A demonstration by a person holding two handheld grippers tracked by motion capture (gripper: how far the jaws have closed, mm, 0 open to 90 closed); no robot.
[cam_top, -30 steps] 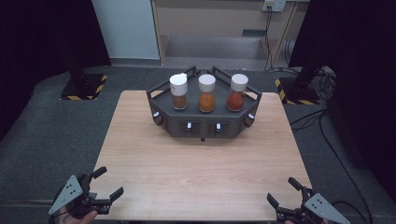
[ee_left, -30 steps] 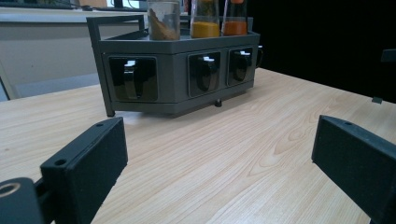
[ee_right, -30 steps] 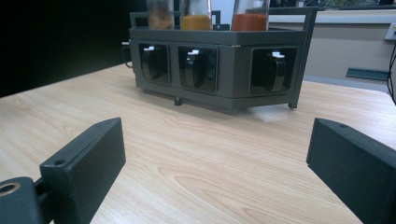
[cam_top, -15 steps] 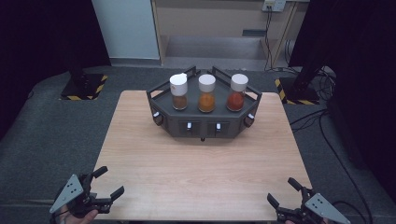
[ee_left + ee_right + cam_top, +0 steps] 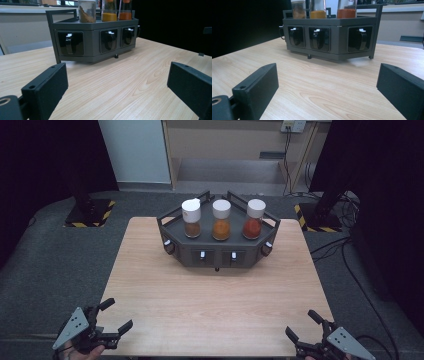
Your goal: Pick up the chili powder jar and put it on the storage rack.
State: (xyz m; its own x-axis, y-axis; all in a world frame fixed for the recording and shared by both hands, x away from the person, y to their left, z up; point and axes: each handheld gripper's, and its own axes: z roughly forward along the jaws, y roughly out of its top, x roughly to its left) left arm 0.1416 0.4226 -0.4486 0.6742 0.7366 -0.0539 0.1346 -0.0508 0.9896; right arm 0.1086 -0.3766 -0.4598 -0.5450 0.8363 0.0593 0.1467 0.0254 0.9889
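Nothing has moved: my left claw (image 5: 114, 317) and right claw (image 5: 303, 326) wait spread at the counter's (image 5: 215, 300) six-o'clock edge, so next I reach toward the spice rack (image 5: 218, 247) at twelve.

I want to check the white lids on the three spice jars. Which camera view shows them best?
The high view: all three white lids show fully on the jars in the grey rack. Both gripper views cut the jars off above the spice, so the lids fall outside them.

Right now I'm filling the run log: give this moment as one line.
left gripper: open, near table edge | right gripper: open, near edge | spice rack: far side, three jars upright, untouched
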